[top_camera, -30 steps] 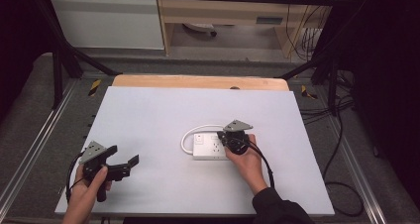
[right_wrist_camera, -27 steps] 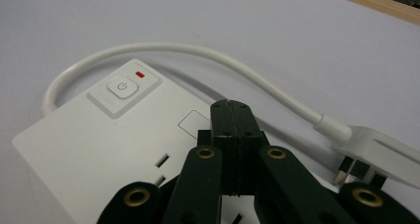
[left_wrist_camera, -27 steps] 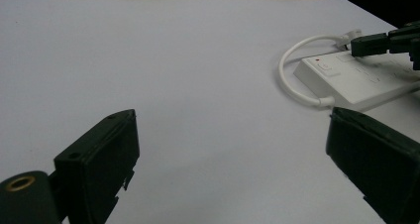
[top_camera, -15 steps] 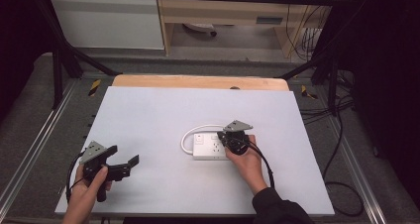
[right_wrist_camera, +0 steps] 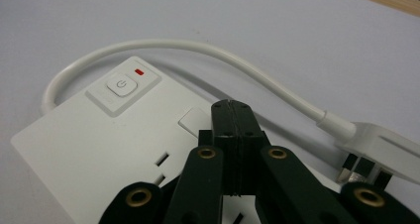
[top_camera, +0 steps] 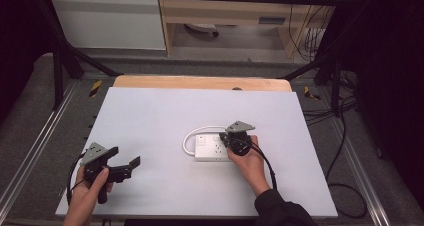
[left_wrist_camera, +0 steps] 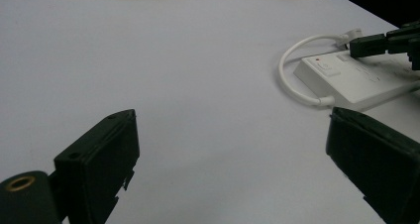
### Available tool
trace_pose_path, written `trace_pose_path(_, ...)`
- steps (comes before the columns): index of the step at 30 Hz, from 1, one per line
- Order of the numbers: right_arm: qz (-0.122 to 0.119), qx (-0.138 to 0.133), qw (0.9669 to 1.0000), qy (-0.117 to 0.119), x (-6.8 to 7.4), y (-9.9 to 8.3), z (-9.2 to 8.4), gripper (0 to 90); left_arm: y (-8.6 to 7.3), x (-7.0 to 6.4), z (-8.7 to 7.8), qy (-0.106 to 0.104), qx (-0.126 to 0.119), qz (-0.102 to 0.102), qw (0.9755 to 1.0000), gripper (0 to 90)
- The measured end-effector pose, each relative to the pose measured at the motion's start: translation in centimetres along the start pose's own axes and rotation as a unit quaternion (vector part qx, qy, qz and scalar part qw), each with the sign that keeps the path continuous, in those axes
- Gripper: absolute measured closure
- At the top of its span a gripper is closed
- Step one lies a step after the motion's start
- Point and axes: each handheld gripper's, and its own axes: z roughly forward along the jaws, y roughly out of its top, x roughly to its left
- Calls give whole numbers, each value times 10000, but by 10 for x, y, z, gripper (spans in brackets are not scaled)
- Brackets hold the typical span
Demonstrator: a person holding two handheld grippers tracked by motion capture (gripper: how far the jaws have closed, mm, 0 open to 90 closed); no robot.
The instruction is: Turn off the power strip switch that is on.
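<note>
Near the middle of the pale grey table top (top_camera: 165,121) lies a white plastic power strip (top_camera: 212,148) with a short looped white cord (right_wrist_camera: 198,53) and its white plug (right_wrist_camera: 381,152) lying just beside the strip; a red indicator (right_wrist_camera: 139,72) glows next to the square power button (right_wrist_camera: 120,85). Directly over the strip's socket face hovers the right gripper (right_wrist_camera: 232,107), its black jaws pressed together with nothing between them, tips pointing toward the button. Well to the left of the strip, the left gripper (top_camera: 124,162) rests low, jaws spread wide and empty. Judged step: closed jaws used as a pointer to press the switch; the next move likely calls for a short advance to the button, then a light downward push. Beyond the strip, a wooden edge (top_camera: 200,82) borders the table; farther back stand a pale cabinet (top_camera: 107,21), open shelving (top_camera: 225,11) and dark trailing cables (top_camera: 305,33)
</note>
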Motion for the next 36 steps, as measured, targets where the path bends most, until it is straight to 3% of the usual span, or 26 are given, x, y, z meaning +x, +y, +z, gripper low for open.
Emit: trace_pose_path(36, 59, -137, 9998, 103, 1, 3, -2, 897, 0, -1, 1, -6, 16, 19, 10000, 62)
